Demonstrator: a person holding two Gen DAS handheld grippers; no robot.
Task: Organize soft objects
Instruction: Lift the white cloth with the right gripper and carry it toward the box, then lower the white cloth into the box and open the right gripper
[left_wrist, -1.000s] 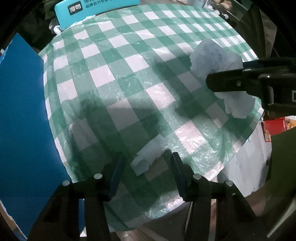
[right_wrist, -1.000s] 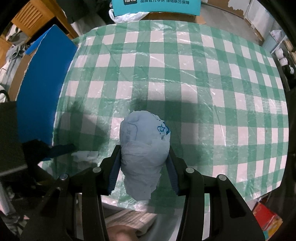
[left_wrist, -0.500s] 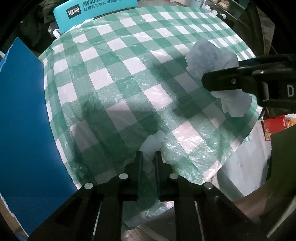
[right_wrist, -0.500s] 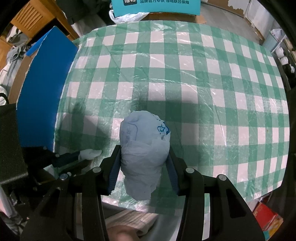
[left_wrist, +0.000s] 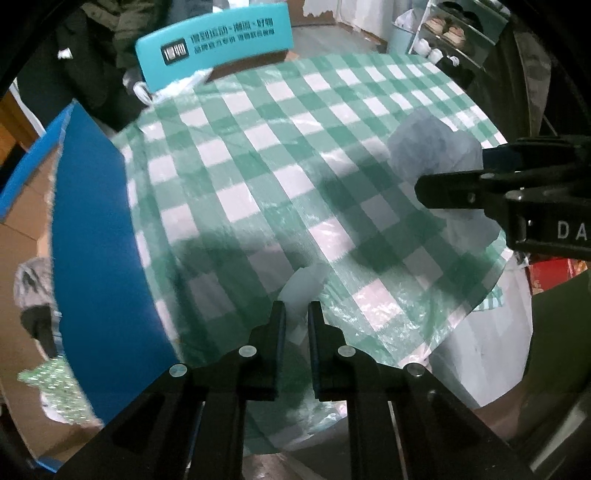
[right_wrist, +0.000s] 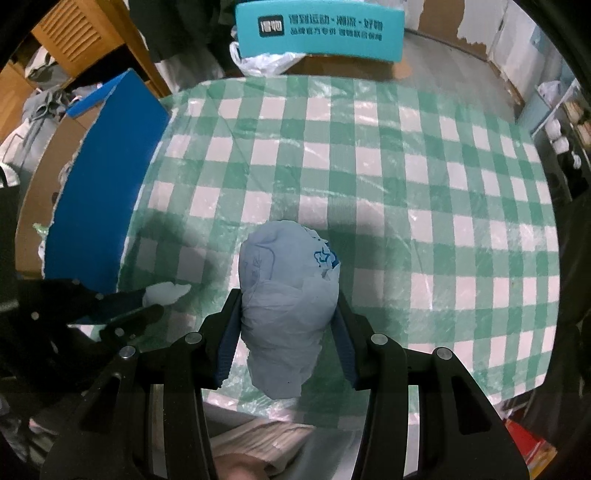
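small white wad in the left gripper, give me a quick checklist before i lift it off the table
1. Left gripper shut on the small white wad: ok.
2. Depth of grip: cannot tell, most of the wad sticks out past the fingertips.
3. Checked tablecloth not pinched along with it: cannot tell.
4. Right gripper shut on the pale blue bundle: ok.
5. The two grippers apart from each other: ok.
6. Blue box close at the left: ok, not touching.

Two close wrist cams, shared tablecloth (left_wrist: 280, 155).
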